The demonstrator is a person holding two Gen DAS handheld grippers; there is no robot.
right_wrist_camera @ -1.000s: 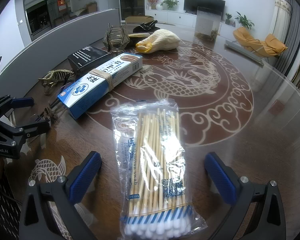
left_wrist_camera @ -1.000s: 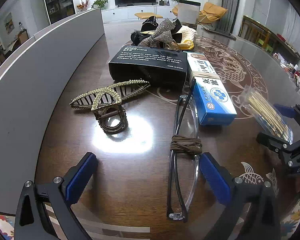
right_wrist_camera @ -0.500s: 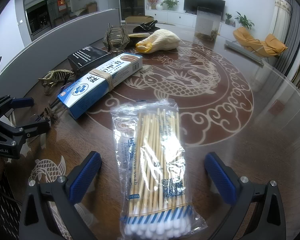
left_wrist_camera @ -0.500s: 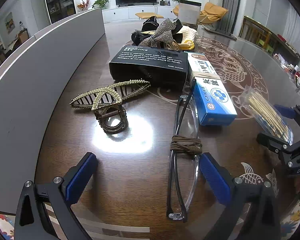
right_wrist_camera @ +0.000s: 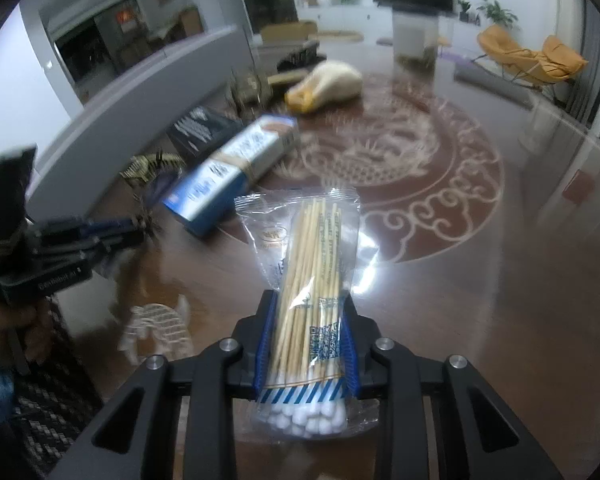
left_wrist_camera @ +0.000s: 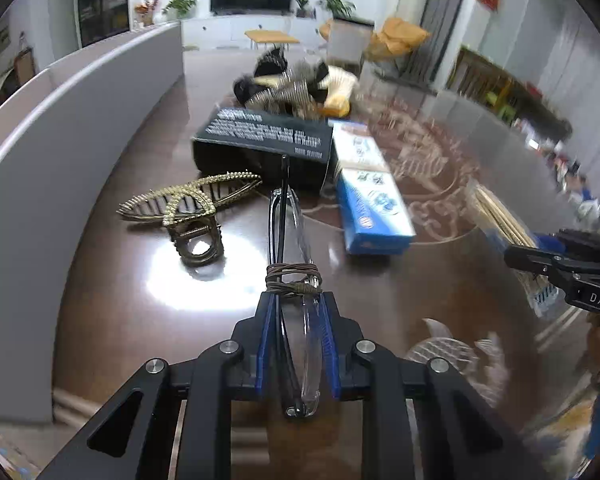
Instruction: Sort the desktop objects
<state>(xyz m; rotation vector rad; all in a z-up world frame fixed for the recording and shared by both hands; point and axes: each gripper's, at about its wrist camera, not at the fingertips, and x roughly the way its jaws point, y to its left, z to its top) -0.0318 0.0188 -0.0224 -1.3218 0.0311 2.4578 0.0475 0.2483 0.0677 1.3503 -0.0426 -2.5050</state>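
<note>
In the left wrist view, folded glasses (left_wrist_camera: 286, 216) with a brown cord wound round them lie lengthwise between my left gripper's (left_wrist_camera: 294, 300) blue pads. Its jaws are closing tight, and the pads press both sides of the glasses. In the right wrist view, a clear bag of cotton swabs (right_wrist_camera: 312, 264) sits between my right gripper's (right_wrist_camera: 306, 300) pads. Those jaws are closing too and squeeze the bag near its cotton-tip end. The bag's far end points away over the table. Each gripper shows at the edge of the other's view: the right gripper (left_wrist_camera: 540, 254) and the left gripper (right_wrist_camera: 112, 228).
On the dark patterned table (right_wrist_camera: 480, 280) lie a gold hair claw (left_wrist_camera: 188, 204), a black box (left_wrist_camera: 264, 140) and a blue-and-white box (left_wrist_camera: 370, 196). A pile with a yellow-white cloth (right_wrist_camera: 328, 84) sits farther back. A grey curved wall (left_wrist_camera: 60, 128) borders the left side.
Both grippers were wide open and now have their pads together, the left on the glasses and the right on the swab bag. The right view has risen with the bag.
</note>
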